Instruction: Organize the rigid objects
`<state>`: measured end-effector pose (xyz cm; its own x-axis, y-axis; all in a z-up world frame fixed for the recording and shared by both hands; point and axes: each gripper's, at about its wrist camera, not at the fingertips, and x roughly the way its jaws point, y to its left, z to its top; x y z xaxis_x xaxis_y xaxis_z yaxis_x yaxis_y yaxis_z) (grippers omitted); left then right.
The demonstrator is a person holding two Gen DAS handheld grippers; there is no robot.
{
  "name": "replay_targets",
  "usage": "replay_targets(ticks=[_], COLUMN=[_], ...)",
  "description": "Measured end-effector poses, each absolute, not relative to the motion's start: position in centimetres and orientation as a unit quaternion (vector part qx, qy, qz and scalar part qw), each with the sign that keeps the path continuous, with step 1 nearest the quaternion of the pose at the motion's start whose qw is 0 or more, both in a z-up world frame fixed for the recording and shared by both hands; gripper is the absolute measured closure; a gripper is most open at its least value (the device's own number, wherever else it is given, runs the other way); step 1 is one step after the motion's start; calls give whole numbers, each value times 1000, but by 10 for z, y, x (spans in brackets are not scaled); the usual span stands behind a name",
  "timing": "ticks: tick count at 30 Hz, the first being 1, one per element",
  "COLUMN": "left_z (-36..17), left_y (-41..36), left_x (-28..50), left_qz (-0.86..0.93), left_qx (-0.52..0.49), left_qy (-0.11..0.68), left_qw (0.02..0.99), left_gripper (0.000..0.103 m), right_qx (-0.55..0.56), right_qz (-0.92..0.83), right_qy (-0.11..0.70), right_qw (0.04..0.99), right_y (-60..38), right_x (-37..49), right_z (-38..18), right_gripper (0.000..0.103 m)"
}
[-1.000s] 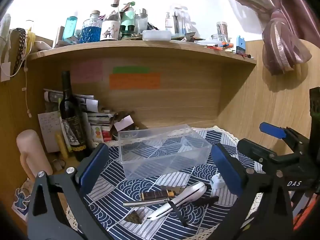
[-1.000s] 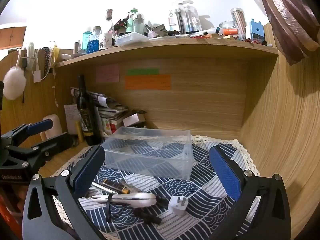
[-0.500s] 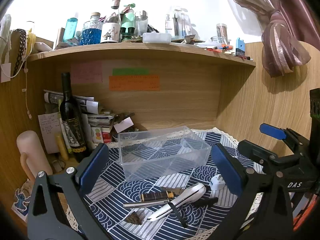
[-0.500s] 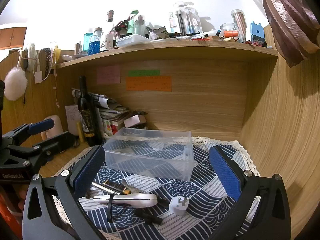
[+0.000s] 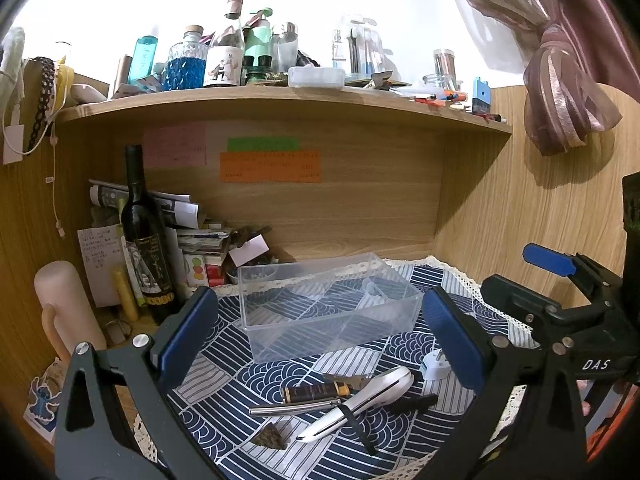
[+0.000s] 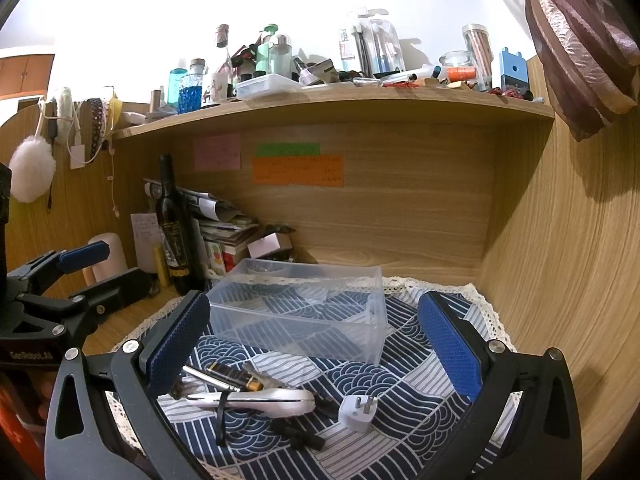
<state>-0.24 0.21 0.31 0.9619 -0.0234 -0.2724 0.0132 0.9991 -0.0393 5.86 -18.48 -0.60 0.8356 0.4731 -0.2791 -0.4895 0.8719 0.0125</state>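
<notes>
Both grippers hover above the patterned cloth (image 6: 404, 364), jaws spread wide and holding nothing: the left gripper (image 5: 320, 332) and the right gripper (image 6: 316, 340). Between and beyond them sits the clear plastic box (image 6: 304, 312), its divided compartments bare. In front of it lie a folding knife (image 5: 316, 393), a white handheld device (image 6: 256, 400) and a white plug (image 6: 358, 412), near each other. A wine bottle (image 5: 146, 236) stands upright at the back left.
</notes>
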Motion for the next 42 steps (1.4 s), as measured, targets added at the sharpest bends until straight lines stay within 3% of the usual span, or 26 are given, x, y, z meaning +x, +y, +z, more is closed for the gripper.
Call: replay_targets(ticks=[42], left_z=[6], left_y=[3], left_x=[-4], left_qz=[-21], left_qx=[-24], left_qy=[135], left_qw=[990], left_gripper=[0], right_qx=[-30], right_qz=[254], right_qy=[128], right_qw=[958], right_y=[-180], right_x=[55], right_z=[-2], right_gripper=[0])
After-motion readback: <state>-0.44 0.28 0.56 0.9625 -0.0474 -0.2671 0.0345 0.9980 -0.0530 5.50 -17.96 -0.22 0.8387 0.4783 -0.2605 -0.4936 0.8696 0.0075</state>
